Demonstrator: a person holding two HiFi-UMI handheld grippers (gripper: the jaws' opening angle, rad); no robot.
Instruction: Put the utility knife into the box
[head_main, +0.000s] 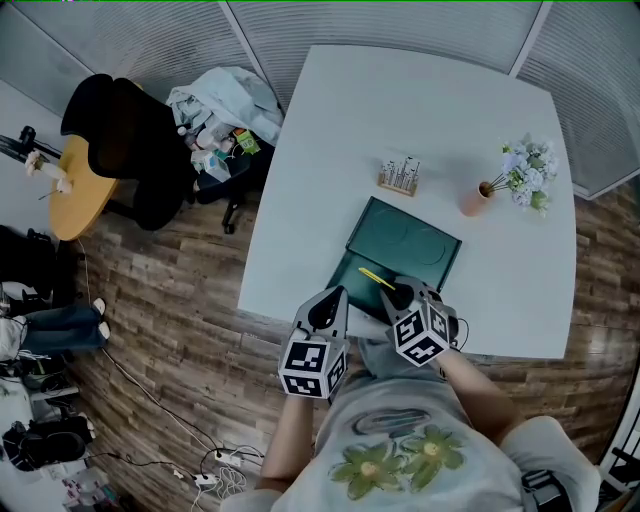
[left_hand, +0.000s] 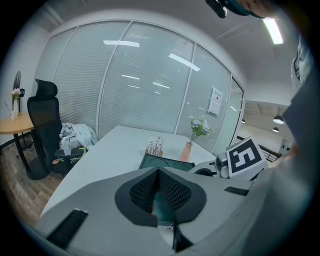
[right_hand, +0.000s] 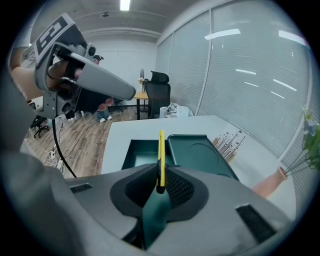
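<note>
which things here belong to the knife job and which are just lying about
Job: yellow utility knife, clamped in the right tongs; open green box; its lid.
Lying about: holder of sticks; vase of flowers; black office chair; heap of clothes.

Marker cubes (head_main: 313, 368): black-and-white square patterns, no letters or numbers.
Sheet on glass partition (left_hand: 216, 101): print too small to read.
Shirt print (head_main: 385, 455): flowers, no legible word.
</note>
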